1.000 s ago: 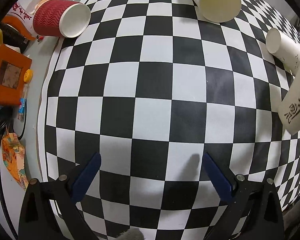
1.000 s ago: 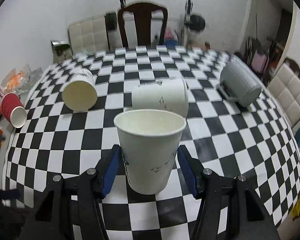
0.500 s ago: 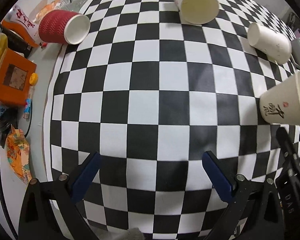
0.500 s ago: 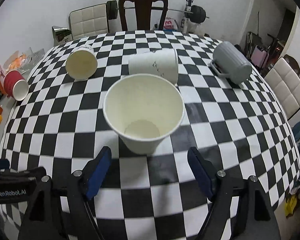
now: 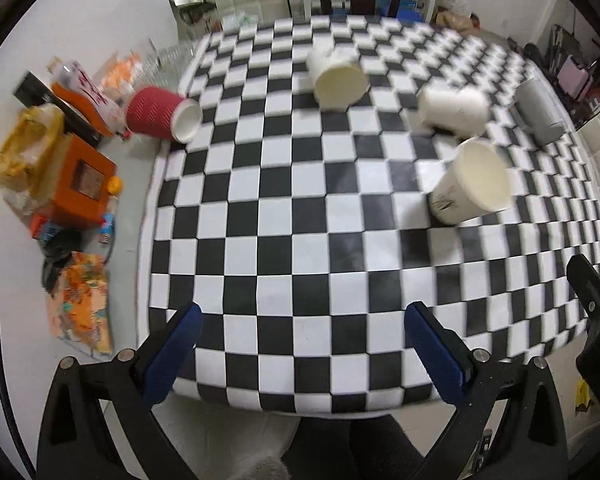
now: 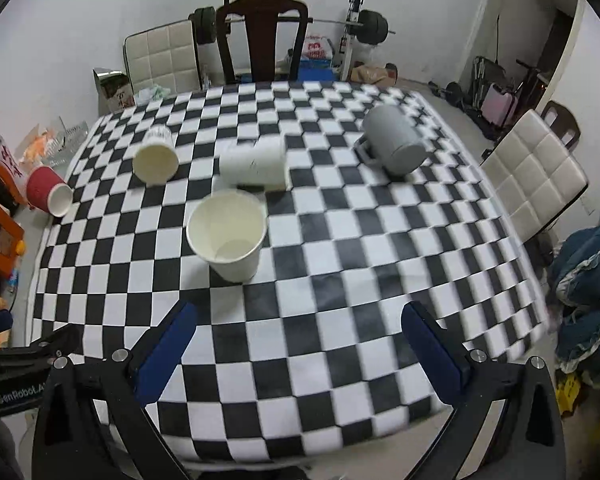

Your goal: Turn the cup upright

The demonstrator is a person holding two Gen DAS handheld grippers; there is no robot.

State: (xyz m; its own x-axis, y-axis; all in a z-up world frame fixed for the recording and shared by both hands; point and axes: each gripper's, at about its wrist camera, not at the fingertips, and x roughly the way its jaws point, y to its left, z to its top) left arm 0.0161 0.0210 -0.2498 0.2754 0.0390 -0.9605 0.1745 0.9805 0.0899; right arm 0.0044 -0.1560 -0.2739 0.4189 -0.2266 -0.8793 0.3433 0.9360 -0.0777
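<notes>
A white paper cup (image 6: 229, 236) stands upright on the checkered tablecloth (image 6: 340, 280), free of both grippers; it also shows in the left wrist view (image 5: 471, 184). My right gripper (image 6: 300, 340) is open and empty, pulled back near the table's front edge. My left gripper (image 5: 304, 340) is open and empty, also at the front edge. Two white cups lie on their sides farther back: one (image 6: 156, 158) at the left, one (image 6: 256, 162) just behind the upright cup. A red ribbed cup (image 6: 48, 194) lies on its side at the left edge.
A grey mug (image 6: 394, 146) lies on its side at the back right. Orange boxes and packets (image 5: 80, 176) clutter the white surface left of the cloth. Chairs (image 6: 536, 176) stand at the right and far side of the table.
My right gripper opened, let go of the white cup standing upright, and drew back toward the table's front edge. My left gripper also pulled back and up.
</notes>
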